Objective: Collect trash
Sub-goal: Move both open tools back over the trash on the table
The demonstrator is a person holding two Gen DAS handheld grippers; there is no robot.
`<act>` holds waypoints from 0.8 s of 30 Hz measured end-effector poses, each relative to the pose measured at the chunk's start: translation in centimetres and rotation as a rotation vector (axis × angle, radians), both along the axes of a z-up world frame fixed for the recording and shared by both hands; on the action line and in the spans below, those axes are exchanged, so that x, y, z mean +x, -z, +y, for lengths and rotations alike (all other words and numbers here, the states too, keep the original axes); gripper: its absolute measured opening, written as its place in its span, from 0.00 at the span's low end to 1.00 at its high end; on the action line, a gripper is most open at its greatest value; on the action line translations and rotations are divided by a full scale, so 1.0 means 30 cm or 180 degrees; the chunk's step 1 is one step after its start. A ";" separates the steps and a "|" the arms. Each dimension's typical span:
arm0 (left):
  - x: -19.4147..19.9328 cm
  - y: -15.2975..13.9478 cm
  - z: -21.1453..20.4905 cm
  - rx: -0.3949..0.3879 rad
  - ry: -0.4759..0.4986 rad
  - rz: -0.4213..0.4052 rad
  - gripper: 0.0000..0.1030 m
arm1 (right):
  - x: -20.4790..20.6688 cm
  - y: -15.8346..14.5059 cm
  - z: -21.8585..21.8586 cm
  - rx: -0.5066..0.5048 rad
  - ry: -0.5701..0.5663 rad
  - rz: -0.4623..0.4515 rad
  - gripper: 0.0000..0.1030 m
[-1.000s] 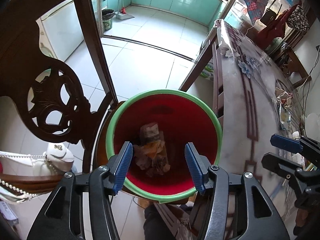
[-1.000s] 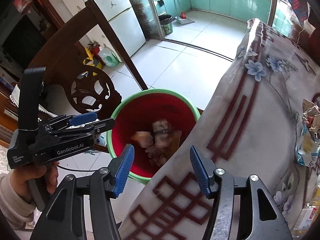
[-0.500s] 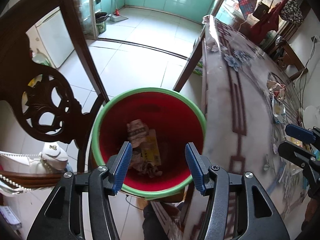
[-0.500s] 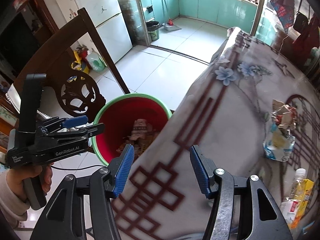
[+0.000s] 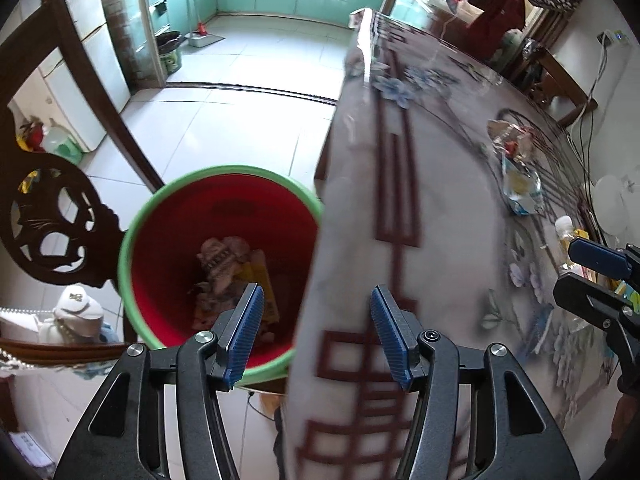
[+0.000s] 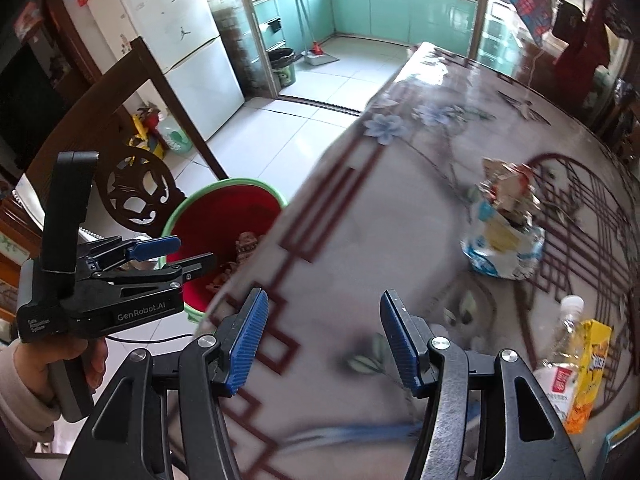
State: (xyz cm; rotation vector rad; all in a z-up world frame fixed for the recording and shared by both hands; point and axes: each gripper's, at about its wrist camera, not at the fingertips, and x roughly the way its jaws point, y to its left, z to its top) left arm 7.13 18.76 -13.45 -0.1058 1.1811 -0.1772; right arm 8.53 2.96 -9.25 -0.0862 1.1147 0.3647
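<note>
Left gripper (image 5: 316, 330): jaws spread, nothing between the blue pads, hanging over the table edge with one finger above the bin and the other above the tablecloth. Right gripper (image 6: 322, 338): jaws also spread and empty, over the patterned tablecloth (image 6: 360, 240). Red bin with green rim (image 5: 132, 236) sits on the floor, tucked against the table's side, beside a carved dark wooden chair (image 5: 48, 216); crumpled wrappers (image 5: 228, 264) lie in its bottom. Trash on the table: a crumpled blue-and-white bag with foil scraps on top (image 6: 504, 236), well ahead and to the right of the right gripper; nearer it, at the right edge, a clear plastic bottle (image 6: 560, 360) just beside a yellow-orange snack packet (image 6: 588, 376). White fridge (image 6: 180, 48) and a teal-cabinet kitchen stand in the background.
</note>
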 end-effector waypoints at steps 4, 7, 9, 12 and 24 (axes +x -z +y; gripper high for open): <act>-0.019 -0.005 -0.081 0.0006 0.0048 0.0005 0.53 | -0.023 0.004 -0.089 0.0014 0.0057 0.0027 0.56; -0.034 -0.011 -0.135 0.0013 0.0083 0.0000 0.55 | -0.043 0.014 -0.159 0.0021 0.0113 0.0055 0.56; -0.044 -0.013 -0.167 0.0016 0.0095 0.0001 0.56 | -0.058 0.024 -0.210 0.0023 0.0164 0.0077 0.56; -0.059 -0.013 -0.219 0.0028 0.0112 0.0010 0.57 | -0.087 0.041 -0.308 0.0034 0.0303 0.0121 0.56; -0.095 -0.022 -0.416 0.0032 0.0211 0.0026 0.65 | -0.187 0.104 -0.824 -0.0066 0.1264 0.0234 0.56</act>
